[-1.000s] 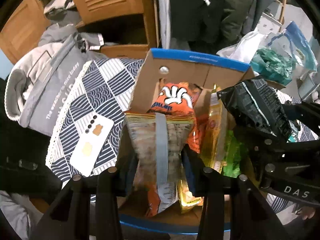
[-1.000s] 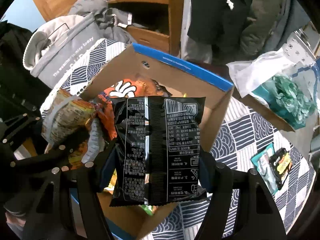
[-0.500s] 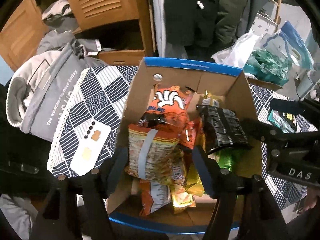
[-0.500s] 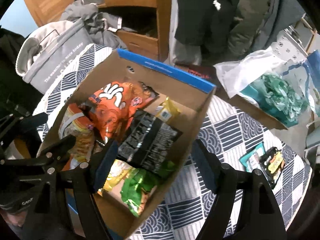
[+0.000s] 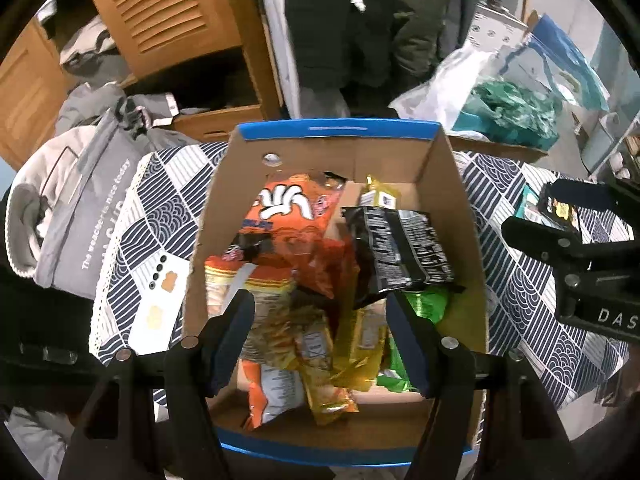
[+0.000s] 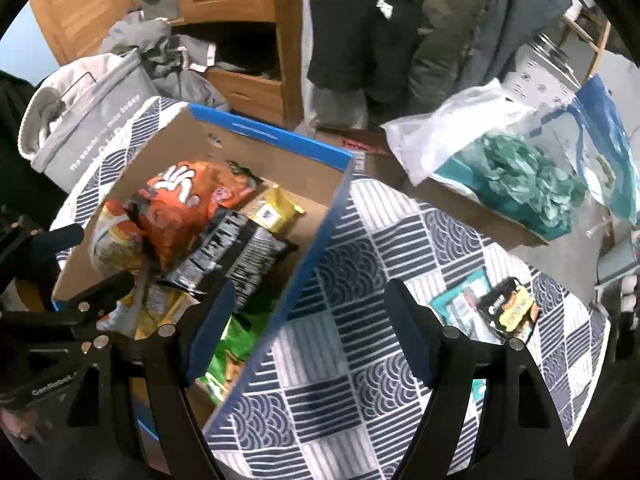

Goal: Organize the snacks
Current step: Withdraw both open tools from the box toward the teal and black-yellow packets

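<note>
Both hand-held grippers are released and empty: the left hand-held gripper [image 5: 320,332] hangs over the box [image 5: 336,130], the right hand-held gripper [image 6: 308,320] over the counter [image 6: 360,360] beside it. The black bag [image 5: 400,252] lies in the box on other snacks.

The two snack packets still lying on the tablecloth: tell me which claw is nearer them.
Right. The right claw hangs over the tablecloth beside the box, the packets just past its finger. The left claw is over the box, farther off.
</note>
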`<state>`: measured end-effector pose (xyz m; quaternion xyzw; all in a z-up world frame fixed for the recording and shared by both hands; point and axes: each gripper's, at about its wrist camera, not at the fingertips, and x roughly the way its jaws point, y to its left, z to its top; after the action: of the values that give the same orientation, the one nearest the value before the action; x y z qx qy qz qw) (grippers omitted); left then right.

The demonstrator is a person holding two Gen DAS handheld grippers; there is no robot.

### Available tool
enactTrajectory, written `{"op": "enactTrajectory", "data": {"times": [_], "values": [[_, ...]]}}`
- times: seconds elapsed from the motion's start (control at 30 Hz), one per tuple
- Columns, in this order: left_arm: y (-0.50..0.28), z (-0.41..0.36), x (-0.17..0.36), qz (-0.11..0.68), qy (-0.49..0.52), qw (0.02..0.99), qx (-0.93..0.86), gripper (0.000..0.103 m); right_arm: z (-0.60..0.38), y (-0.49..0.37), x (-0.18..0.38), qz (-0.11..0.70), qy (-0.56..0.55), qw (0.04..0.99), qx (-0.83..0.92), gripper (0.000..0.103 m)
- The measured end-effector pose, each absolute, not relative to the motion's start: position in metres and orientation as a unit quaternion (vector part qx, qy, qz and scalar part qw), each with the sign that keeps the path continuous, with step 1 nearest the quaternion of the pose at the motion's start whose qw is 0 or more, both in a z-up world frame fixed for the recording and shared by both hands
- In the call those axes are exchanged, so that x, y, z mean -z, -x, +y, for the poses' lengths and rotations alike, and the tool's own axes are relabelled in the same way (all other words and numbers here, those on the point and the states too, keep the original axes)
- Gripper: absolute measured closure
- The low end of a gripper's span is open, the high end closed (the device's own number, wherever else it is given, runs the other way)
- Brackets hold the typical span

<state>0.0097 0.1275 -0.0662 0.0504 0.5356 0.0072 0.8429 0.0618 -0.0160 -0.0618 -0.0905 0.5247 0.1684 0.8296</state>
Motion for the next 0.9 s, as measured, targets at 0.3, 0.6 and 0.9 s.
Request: {"op": "enactTrajectory", "data": {"times": [0.3,0.6,0.9], "values": [[-0.012,0.098,0.064,0.534,-0.069,0.843,0.009,0.033,-0.051,-0.058,0.063,0.526,0.080,0.834,-0.148,0.026],[-0.014,0.065,0.062,0.536,-0.084,0.839,0.028,0.033,-0.089,-0.052,0.066,0.528,0.072,0.836,-0.131,0.026],[-0.020,0.024,0.071,0.549,-0.100,0.828,0.046,0.033,-0.136,-0.044,0.078,0.535,0.056,0.836,-0.107,0.026]]}}
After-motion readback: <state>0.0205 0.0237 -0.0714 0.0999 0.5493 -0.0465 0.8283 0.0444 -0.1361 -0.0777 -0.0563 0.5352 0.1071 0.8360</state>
